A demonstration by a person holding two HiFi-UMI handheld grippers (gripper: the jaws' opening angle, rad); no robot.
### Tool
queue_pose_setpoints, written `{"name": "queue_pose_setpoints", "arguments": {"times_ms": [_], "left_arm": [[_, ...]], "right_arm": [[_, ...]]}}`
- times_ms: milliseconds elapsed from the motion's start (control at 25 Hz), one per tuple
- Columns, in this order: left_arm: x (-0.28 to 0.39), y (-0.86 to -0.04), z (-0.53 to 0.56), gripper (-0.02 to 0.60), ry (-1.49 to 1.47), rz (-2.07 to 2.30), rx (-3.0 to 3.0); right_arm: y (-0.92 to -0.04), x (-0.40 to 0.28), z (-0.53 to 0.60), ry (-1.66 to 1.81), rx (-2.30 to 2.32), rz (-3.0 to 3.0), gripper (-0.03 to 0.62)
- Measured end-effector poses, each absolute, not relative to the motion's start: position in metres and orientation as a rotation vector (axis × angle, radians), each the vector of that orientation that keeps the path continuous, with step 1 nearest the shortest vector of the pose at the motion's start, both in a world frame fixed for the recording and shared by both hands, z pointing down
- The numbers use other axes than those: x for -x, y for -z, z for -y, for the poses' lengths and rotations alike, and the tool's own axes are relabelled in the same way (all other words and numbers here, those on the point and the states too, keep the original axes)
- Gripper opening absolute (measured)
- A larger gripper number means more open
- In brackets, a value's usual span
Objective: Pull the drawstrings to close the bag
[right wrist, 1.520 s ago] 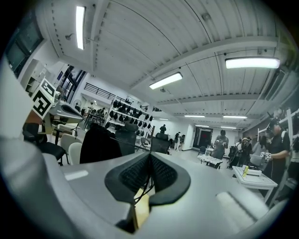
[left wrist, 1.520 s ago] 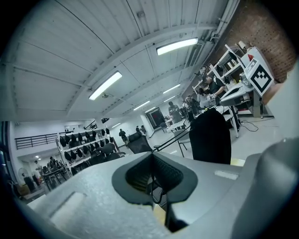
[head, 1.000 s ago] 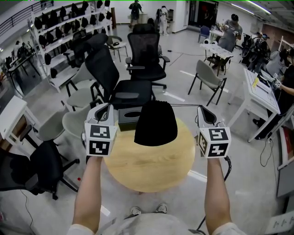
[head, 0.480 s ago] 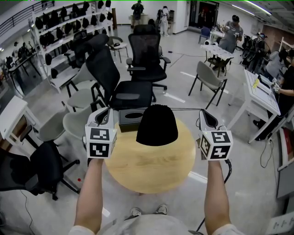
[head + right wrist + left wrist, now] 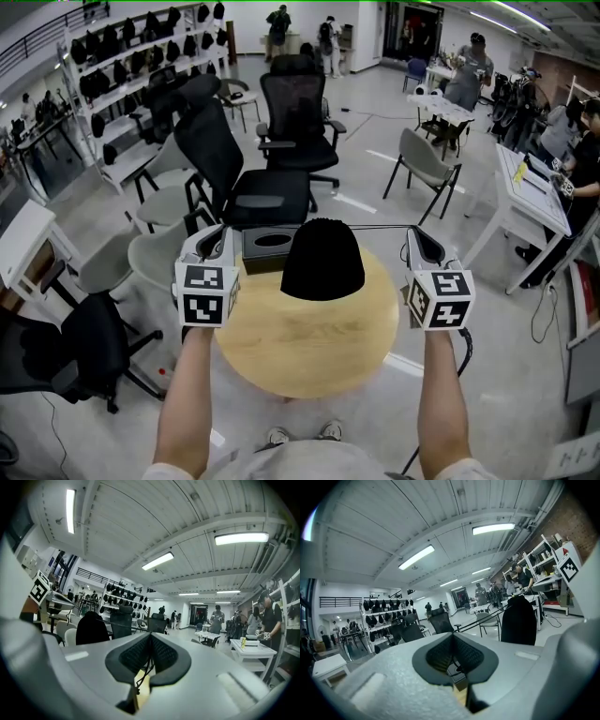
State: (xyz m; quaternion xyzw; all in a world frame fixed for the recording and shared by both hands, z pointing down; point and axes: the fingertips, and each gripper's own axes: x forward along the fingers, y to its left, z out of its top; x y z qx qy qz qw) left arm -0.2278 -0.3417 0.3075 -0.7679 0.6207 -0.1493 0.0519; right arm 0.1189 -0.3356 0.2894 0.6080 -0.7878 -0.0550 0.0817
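A black drawstring bag (image 5: pixel 322 261) stands upright over the round wooden table (image 5: pixel 309 342), between my two grippers. Its mouth is gathered at the top. A thin black drawstring (image 5: pixel 380 227) runs taut from the bag's top to each side. My left gripper (image 5: pixel 220 232) is shut on the left string end, my right gripper (image 5: pixel 413 232) on the right end. In the left gripper view the bag (image 5: pixel 518 620) hangs to the right of the shut left gripper (image 5: pixel 451 641). In the right gripper view the bag (image 5: pixel 92 627) is to the left of the shut right gripper (image 5: pixel 149 644). Whether the bag's bottom touches the table is unclear.
A dark tissue box (image 5: pixel 269 246) sits at the table's far edge behind the bag. Black office chairs (image 5: pixel 267 187) and grey chairs (image 5: pixel 155 253) crowd the far and left sides. A white desk (image 5: pixel 534 202) stands at the right. People work in the background.
The bag and both grippers have drifted slightly down and to the right in the head view. The strings stay taut and both grips hold.
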Motion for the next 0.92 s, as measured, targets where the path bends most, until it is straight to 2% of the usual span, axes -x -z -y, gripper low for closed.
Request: {"name": "queue_pose_setpoints", "arguments": {"times_ms": [920], "left_arm": [[0.2217,-0.3087,0.3438,0.006,0.469,-1.882,2.339]], "right_arm": [[-0.2864,-0.1238,0.3346,0.175,-1.829,2.348,0.006]]}}
